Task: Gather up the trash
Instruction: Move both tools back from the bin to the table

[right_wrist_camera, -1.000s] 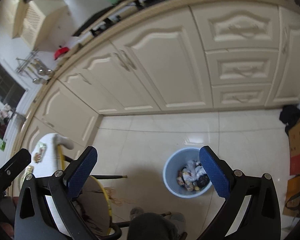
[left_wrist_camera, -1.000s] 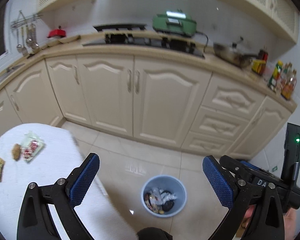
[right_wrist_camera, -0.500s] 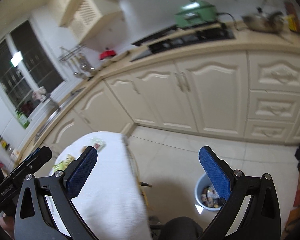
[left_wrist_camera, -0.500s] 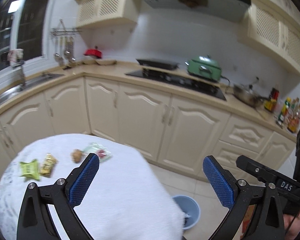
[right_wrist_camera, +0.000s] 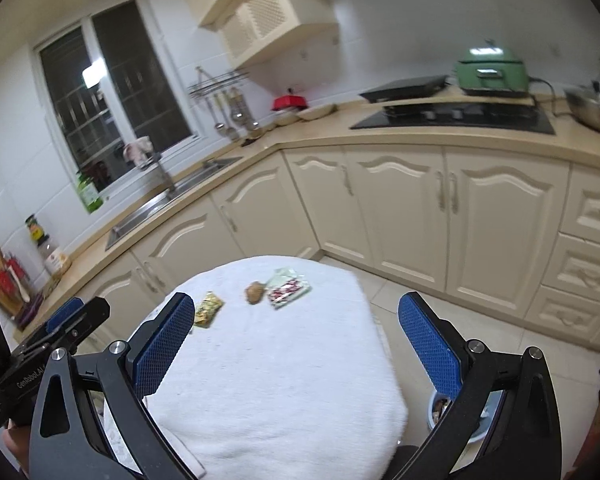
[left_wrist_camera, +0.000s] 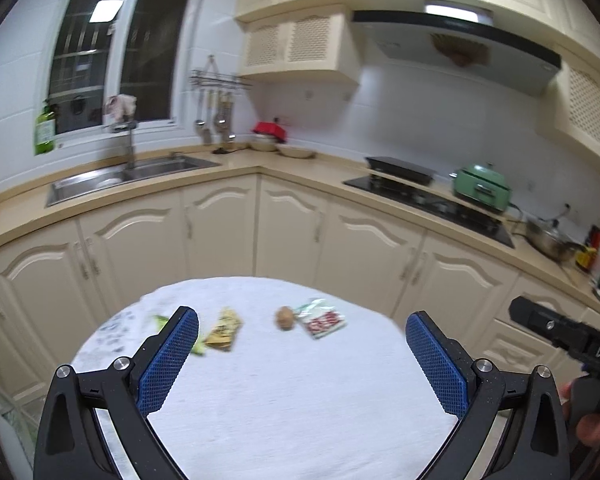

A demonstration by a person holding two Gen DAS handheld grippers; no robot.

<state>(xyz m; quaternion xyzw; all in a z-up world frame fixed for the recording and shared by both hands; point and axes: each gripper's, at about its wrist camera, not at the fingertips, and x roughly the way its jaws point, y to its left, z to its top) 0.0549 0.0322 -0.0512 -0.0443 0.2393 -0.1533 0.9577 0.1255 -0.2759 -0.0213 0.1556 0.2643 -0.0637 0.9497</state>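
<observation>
Both the left gripper (left_wrist_camera: pixel 302 356) and right gripper (right_wrist_camera: pixel 292 340) hover with fingers spread wide, grasping nothing, above the white-clothed tabletop (left_wrist_camera: pixel 300 400); at its far side lie a red-and-white wrapper (left_wrist_camera: pixel 322 319), a brown lump (left_wrist_camera: pixel 285 317), too blurred to identify, a yellow wrapper (left_wrist_camera: pixel 224 330), and a green wrapper (left_wrist_camera: pixel 162 321) half hidden behind the left finger; the blue trash bin (right_wrist_camera: pixel 436 410) shows only partly behind the right finger.

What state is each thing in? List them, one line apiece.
left gripper: open, empty, above the table.
right gripper: open, empty, above the table.
red-and-white wrapper: lying flat on the table, not yet collected.
brown lump: on the cloth beside that wrapper.
yellow wrapper: lying flat on the table.
green wrapper: partly hidden by the left finger.
trash bin: on the floor, upright, holding trash.
table: covered by white cloth.
</observation>
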